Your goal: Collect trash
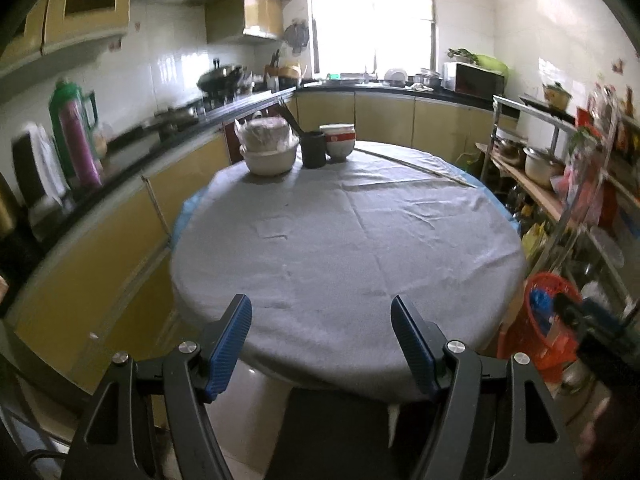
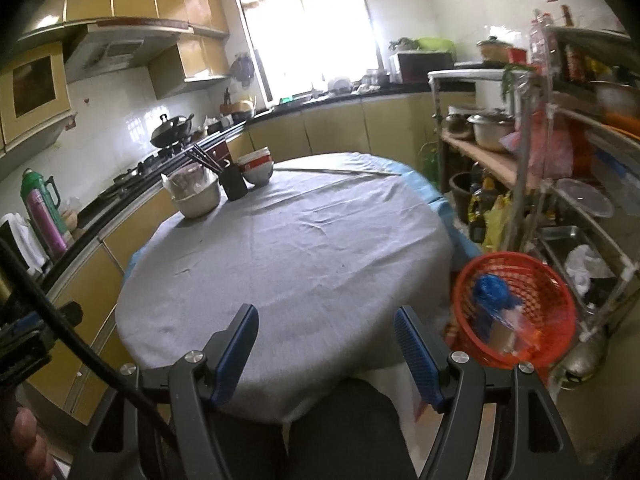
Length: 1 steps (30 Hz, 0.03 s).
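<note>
Leftmost in both views, a green thermos with a purple bottle against it (image 1: 76, 140) stands on the black kitchen counter (image 1: 192, 128), and farther along that counter a black lidded wok (image 2: 172, 130) sits on the stove. Next comes the round table under a grey cloth (image 1: 344, 240), bare over most of its top. At its far left edge a white bowl holding a plastic-wrapped bundle (image 1: 269, 148) stands just beside a black cylindrical holder with dark chopsticks (image 1: 313, 148), which touches a stack of white bowls with a red band (image 1: 339, 142). A long thin metal rod (image 2: 336, 172) lies across the far right part of the cloth.

Over the near rim of the table, the left gripper (image 1: 321, 344) has its blue-padded jaws standing well apart with nothing between them but the cloth below. The right gripper (image 2: 325, 350) is likewise spread wide and holds nothing.

Right of the table and lower than its top sits a red plastic mesh basket (image 2: 532, 280), the trash bin, with a crumpled blue wrapper (image 2: 490, 290) and other blurred scraps inside. Beyond it a metal shelf rack (image 2: 560, 184) carries pots, bottles and bags.
</note>
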Motion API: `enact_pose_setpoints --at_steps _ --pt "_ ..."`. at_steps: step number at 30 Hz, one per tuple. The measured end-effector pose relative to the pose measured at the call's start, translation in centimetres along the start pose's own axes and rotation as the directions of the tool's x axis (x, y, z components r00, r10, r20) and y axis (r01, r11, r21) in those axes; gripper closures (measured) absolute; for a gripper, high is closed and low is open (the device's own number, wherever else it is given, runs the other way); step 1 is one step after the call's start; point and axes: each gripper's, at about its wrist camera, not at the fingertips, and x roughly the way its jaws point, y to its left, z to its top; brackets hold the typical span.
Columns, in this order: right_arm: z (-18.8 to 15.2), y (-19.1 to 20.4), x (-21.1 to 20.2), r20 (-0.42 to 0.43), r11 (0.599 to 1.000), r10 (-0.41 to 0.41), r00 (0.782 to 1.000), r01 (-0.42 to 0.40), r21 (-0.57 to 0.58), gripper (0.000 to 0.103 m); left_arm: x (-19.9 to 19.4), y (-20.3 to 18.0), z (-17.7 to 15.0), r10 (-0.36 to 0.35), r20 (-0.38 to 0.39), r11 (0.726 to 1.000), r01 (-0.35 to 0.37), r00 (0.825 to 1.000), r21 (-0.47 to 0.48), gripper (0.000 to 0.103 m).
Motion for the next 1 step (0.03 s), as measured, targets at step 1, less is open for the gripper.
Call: enact_pose_setpoints --at_steps 1 --pt "0.79 0.33 2.04 -0.017 1.0 0.023 1.0 -0.023 -0.004 0.029 1.46 0.35 0.77 0.0 0.007 1.0 0.0 1.0 -0.012 0.03"
